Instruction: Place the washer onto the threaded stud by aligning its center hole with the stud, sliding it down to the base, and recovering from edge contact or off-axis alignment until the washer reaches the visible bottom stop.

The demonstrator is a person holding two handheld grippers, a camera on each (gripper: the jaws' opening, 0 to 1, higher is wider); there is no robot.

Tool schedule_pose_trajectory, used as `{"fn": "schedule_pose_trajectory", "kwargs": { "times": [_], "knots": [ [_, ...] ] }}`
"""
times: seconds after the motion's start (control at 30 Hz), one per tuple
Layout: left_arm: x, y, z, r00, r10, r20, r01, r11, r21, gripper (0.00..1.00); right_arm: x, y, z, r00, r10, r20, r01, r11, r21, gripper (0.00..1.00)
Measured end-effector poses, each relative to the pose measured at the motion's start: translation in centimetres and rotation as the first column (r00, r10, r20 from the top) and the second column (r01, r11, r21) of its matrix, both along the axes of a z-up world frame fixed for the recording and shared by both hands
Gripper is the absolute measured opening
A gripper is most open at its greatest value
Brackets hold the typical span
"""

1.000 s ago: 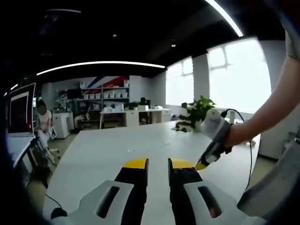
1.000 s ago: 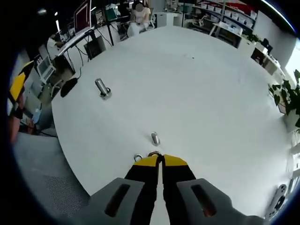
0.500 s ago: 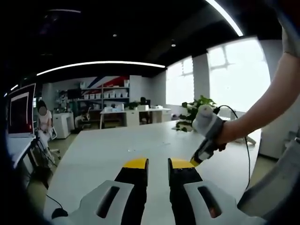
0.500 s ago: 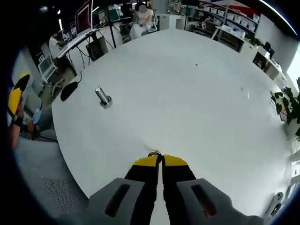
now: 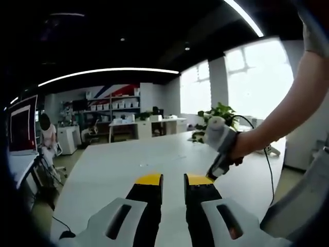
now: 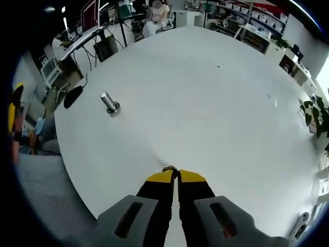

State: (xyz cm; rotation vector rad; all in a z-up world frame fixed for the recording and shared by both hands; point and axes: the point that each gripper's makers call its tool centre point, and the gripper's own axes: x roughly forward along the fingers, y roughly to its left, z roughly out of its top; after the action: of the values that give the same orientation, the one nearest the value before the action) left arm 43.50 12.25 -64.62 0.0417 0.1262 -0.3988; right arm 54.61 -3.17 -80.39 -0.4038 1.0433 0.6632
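A metal threaded stud stands upright on its round base on the white table, far left of my right gripper. The right gripper's yellow-tipped jaws are shut, with a small metal washer pinched at their tips above the table. In the left gripper view my left gripper is open with nothing between its jaws, held level over the table. The right gripper, held by a hand, hangs just right of the left one's tips, pointing down. The left gripper's yellow tip shows at the left edge.
A dark mouse-like object lies at the table's left edge near the stud. Desks with monitors and a seated person are beyond the far end. A potted plant stands at the table's right side.
The right gripper has risen off the table with the washer; the small metal parts beside its tips have dropped from view. In the left gripper view it has drifted left.
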Motion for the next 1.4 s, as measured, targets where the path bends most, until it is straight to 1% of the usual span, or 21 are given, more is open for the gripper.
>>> {"fn": "schedule_pose_trajectory", "kwargs": {
  "times": [0.2, 0.47, 1.0, 1.4],
  "knots": [
    [0.04, 0.06, -0.12, 1.000, 0.001, -0.005, -0.001, 1.000, 0.000, 0.14, 0.13, 0.21, 0.00, 1.000, 0.000, -0.003, 0.000, 1.000, -0.006, 0.04],
    [0.03, 0.15, -0.19, 1.000, 0.003, -0.008, -0.003, 1.000, 0.001, 0.14, -0.06, 0.05, -0.52, 1.000, -0.011, -0.029, 0.010, 1.000, -0.020, 0.04],
    [0.02, 0.31, -0.34, 1.000, 0.008, -0.013, -0.008, 1.000, 0.009, 0.14, 0.13, 0.20, -0.70, 0.999, -0.024, -0.040, 0.024, 1.000, -0.016, 0.05],
    [0.02, 0.33, -0.37, 1.000, 0.009, -0.015, -0.009, 1.000, 0.011, 0.13, 0.25, -0.13, -0.80, 0.998, -0.041, -0.045, 0.040, 0.999, -0.018, 0.05]
  ]
}}
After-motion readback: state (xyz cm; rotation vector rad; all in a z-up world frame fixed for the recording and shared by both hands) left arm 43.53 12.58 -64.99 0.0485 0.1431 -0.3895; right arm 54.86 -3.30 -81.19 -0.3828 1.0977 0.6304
